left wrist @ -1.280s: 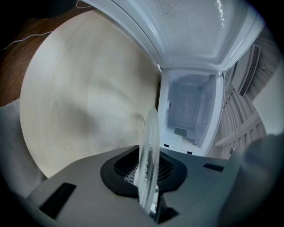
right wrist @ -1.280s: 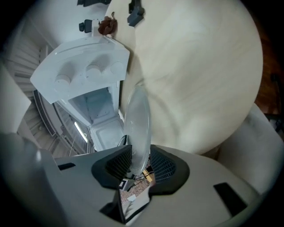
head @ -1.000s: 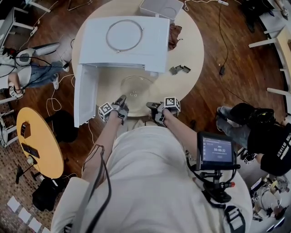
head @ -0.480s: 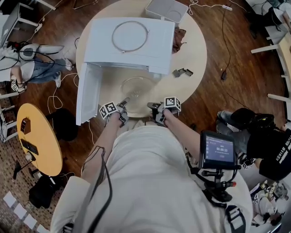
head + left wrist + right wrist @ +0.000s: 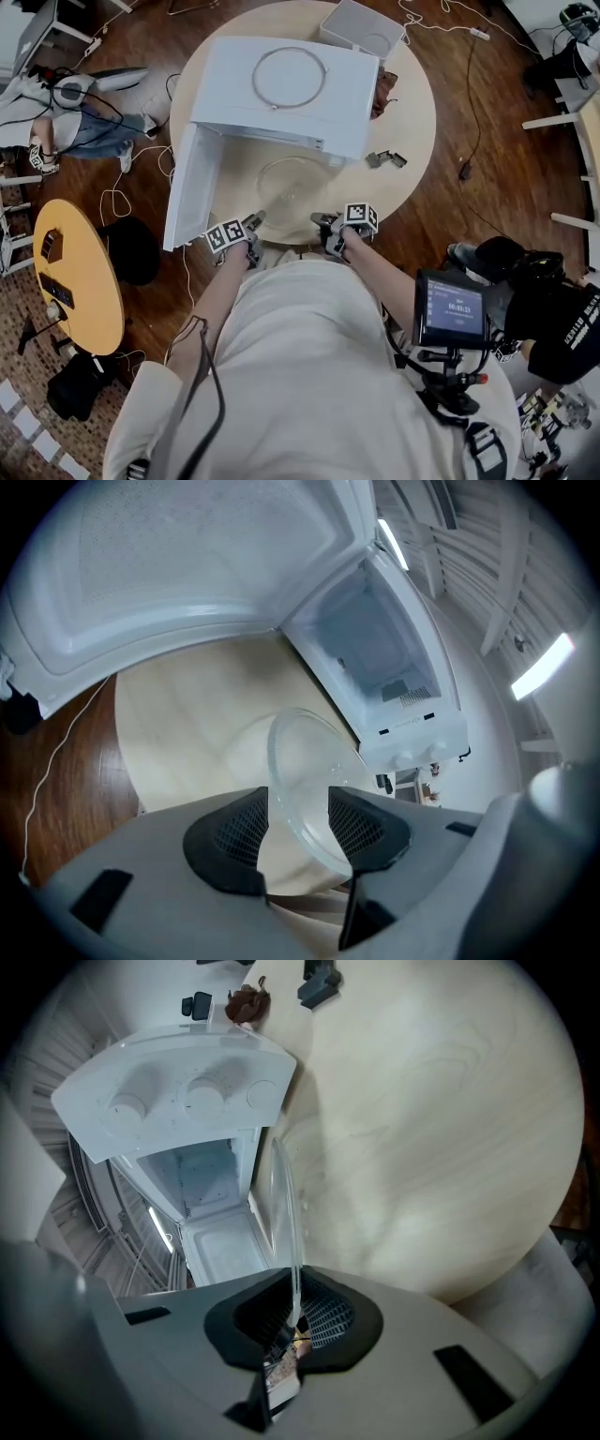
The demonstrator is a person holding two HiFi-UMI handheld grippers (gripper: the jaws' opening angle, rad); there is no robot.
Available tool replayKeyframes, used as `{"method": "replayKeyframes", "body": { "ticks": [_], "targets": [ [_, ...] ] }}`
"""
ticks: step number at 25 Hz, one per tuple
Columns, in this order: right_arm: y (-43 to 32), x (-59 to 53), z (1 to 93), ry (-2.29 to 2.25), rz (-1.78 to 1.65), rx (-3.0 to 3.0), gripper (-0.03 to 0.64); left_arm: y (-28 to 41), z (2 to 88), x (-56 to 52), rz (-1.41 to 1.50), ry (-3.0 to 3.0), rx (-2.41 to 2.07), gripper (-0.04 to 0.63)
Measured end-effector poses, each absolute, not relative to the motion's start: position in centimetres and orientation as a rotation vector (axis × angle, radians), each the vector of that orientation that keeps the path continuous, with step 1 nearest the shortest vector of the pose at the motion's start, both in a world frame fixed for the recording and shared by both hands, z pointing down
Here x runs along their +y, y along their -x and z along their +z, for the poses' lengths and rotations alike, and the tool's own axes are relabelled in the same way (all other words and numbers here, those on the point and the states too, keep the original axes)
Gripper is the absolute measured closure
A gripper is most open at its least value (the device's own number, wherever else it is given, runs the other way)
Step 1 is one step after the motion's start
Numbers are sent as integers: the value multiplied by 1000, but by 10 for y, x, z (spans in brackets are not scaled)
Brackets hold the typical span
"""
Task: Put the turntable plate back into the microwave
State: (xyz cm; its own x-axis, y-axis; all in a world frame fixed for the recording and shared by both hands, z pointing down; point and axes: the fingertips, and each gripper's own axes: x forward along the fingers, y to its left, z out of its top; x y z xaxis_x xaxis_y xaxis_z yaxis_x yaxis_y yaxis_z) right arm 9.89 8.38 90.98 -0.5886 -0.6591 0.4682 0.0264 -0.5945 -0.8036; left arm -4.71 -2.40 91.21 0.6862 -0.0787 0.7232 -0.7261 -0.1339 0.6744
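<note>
Nearest the person, the left tongs [image 5: 298,825] have just been opening and now stand fully spread. The glass rim shows between their pads [image 5: 234,832], but they do not press on it. Compared with a second ago, when they sat closed at the rim, they have let go and drawn a little back toward the person. The right tongs [image 5: 291,1312] are clamped thin on the near edge of the turntable plate [image 5: 289,183], so that one grip now appears to be all that holds it.

The plate is over the desk [image 5: 417,122], just in front of the microwave [image 5: 286,94] and not yet inside. Whether its far edge rests on the desk cannot be told. The door [image 5: 187,197] hangs wide open on the left, and the cavity [image 5: 220,1213] behind the plate looks bare.

The task seems to be at a regrip. The left tongs probably need a fresh hold before the plate is slid in, since a one-sided pinch on smooth glass could slip. Farther off, a ring [image 5: 289,78] lies on top of the microwave.
</note>
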Motion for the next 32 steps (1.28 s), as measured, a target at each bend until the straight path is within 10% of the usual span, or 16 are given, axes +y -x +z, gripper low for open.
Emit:
{"method": "replayKeyframes", "body": {
  "ticks": [32],
  "targets": [
    [-89,90,968,1352,-2233,953,583,31,878,-19,835,-1822,-368,410]
  ]
}}
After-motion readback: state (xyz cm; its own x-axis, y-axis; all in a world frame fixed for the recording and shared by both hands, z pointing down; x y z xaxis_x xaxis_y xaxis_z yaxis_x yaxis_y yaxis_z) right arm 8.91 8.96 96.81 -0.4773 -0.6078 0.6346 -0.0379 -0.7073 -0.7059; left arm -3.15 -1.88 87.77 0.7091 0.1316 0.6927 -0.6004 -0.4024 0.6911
